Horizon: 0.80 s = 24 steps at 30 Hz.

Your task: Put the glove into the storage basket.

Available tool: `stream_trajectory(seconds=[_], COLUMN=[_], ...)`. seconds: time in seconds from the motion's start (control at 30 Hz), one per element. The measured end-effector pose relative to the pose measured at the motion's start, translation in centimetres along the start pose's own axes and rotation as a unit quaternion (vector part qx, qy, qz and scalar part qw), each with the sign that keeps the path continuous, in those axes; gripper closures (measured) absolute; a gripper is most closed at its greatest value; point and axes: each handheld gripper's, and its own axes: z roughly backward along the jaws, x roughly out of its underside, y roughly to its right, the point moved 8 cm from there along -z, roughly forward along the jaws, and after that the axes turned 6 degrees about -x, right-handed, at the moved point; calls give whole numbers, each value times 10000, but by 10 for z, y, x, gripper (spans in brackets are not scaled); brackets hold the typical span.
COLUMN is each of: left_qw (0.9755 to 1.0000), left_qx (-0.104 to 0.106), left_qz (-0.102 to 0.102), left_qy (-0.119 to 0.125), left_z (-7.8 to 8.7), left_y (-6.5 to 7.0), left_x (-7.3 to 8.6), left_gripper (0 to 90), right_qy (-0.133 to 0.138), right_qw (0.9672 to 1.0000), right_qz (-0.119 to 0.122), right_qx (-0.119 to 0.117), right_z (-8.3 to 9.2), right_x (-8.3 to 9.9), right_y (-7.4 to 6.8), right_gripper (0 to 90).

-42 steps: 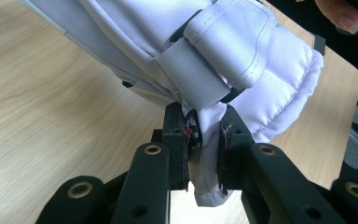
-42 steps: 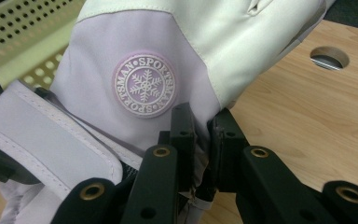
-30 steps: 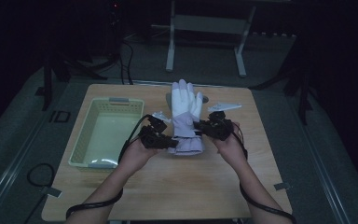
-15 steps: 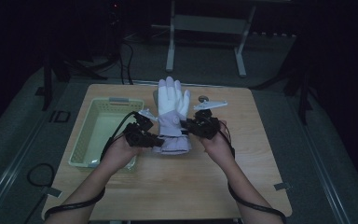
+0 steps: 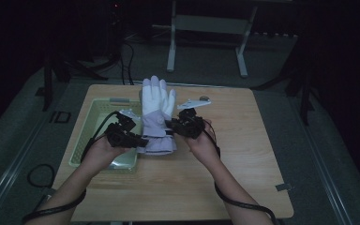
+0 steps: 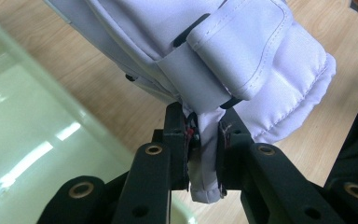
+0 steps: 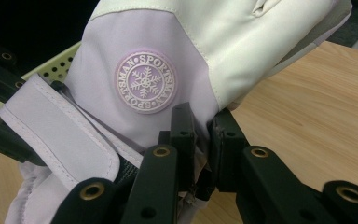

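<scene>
Together, left gripper, right gripper, pinching glove

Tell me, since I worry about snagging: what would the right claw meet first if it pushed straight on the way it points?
The right claw is already shut on the glove's edge, so it would likely press into the glove's lilac back first, near the round snowflake badge.

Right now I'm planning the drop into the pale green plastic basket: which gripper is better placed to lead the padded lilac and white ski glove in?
Left gripper: clamped on the glove cuff, right over the basket; the right gripper sits farther away.
</scene>
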Motion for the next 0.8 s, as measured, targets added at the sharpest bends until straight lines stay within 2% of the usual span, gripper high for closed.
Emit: stream_trajectory(seconds=[0.23, 0.3, 0.47, 0.5, 0.57, 0.8], left_qw=[9999, 9997, 9997, 9997, 9996, 9989], left_qx=[-130, -200, -163, -163, -168, -263], left_qz=[45, 55, 153, 153, 219, 284], left_qy=[-76, -89, -56, -56, -73, -261], left_z=[14, 23, 38, 38, 45, 59], left_y=[-16, -25, -42, -42, -51, -71], left_x=[14, 22, 41, 41, 53, 77], left_gripper=[775, 775, 775, 774, 774, 774], right_qy=[16, 36, 54, 54, 32, -70], right_qw=[9999, 9999, 9997, 9997, 9995, 9991], right_qz=[2, -4, 23, 23, 63, 86], right_qx=[-106, -130, -230, -230, -295, -415], right_z=[-22, -29, -48, -48, -60, -88], right_x=[-10, -13, -22, -22, -26, -29], right_y=[-19, -26, -45, -45, -57, -81], right_gripper=[814, 814, 814, 814, 814, 814])
